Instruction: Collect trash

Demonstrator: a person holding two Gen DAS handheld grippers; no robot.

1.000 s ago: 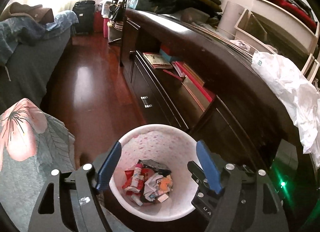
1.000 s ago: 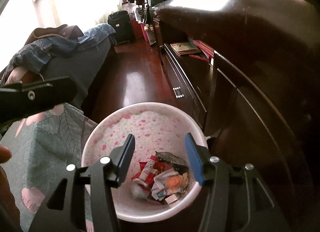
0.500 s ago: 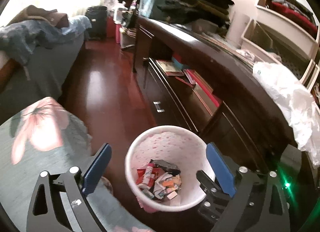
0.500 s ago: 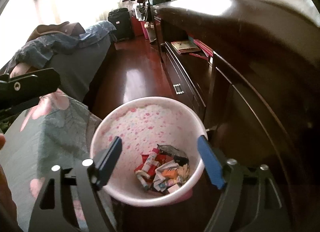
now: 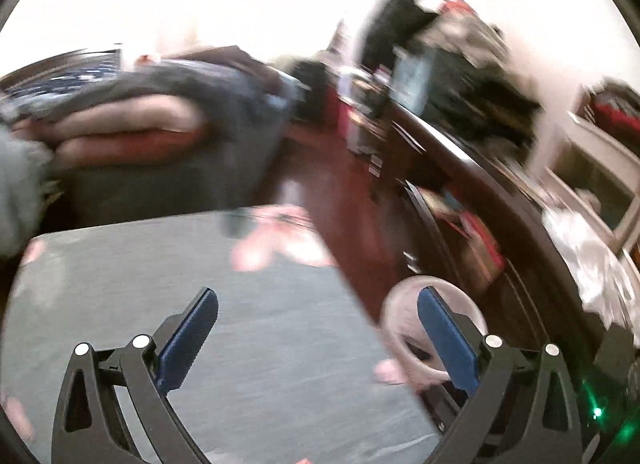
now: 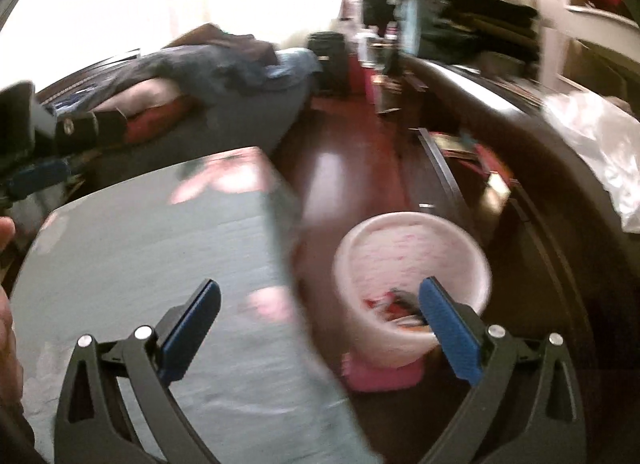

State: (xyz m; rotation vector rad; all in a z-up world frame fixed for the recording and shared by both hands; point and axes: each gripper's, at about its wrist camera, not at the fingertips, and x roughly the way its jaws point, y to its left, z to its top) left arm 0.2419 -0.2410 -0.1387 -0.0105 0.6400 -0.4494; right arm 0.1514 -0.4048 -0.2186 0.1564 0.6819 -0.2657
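Observation:
Both views are motion-blurred. A white bin with pink flecks (image 6: 412,248) stands on the dark red floor, with wrappers and crumpled trash (image 6: 394,306) in its bottom. My right gripper (image 6: 320,283) hangs over the edge of the bed, its jaws opening with nothing between them. Its right finger overlaps the bin's near rim in the picture. My left gripper (image 5: 317,292) is wide open and bare above the grey bedcover. The bin (image 5: 394,328) sits partly hidden behind its right finger. The left gripper's body (image 6: 60,132) also shows at the left edge of the right wrist view.
A grey bedcover with pink flowers (image 5: 160,264) fills the lower left of both views. A long dark wooden cabinet (image 6: 560,224) runs along the right, with a white plastic bag (image 6: 600,144) on top. Piled bedding (image 5: 140,116) and a dark suitcase (image 6: 326,44) lie farther back.
Both grippers have opened wide, risen and swung left away from the bin. The bin has slid to the lower right and the bedcover now fills the space between the fingers.

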